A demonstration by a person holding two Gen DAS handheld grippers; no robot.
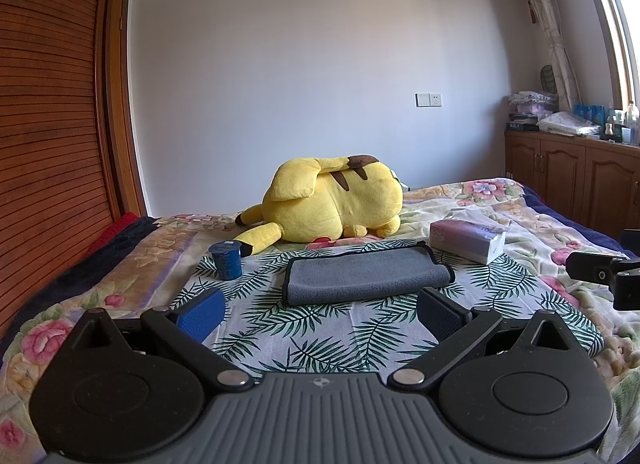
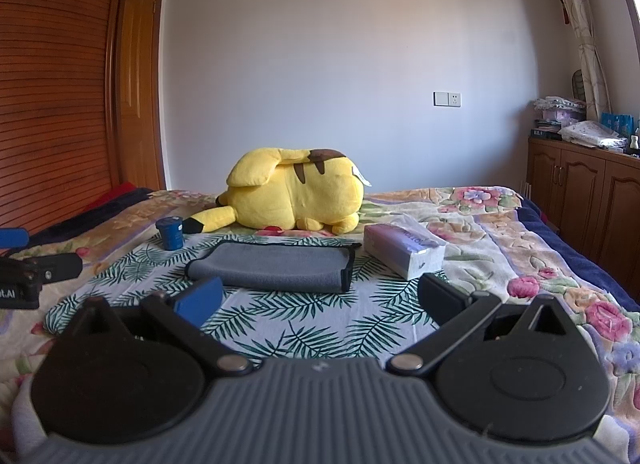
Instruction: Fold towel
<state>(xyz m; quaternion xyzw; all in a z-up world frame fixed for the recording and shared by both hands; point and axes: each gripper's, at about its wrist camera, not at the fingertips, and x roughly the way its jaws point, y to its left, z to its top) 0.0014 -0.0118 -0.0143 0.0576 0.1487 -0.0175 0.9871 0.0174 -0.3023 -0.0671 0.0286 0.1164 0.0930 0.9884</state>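
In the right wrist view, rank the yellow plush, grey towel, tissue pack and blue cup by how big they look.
Largest to smallest:
1. yellow Pikachu plush
2. grey towel, folded; it sits nearer the camera, so its gap to the plush is unsure
3. tissue pack
4. blue cup

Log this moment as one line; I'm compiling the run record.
task: fold towel | towel: folded, flat on leaf-print cloth | left gripper: open, short of towel | right gripper: open, short of towel

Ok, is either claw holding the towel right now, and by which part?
Nothing is held. The left claw and right claw are both open and short of the folded grey towel on the bed.
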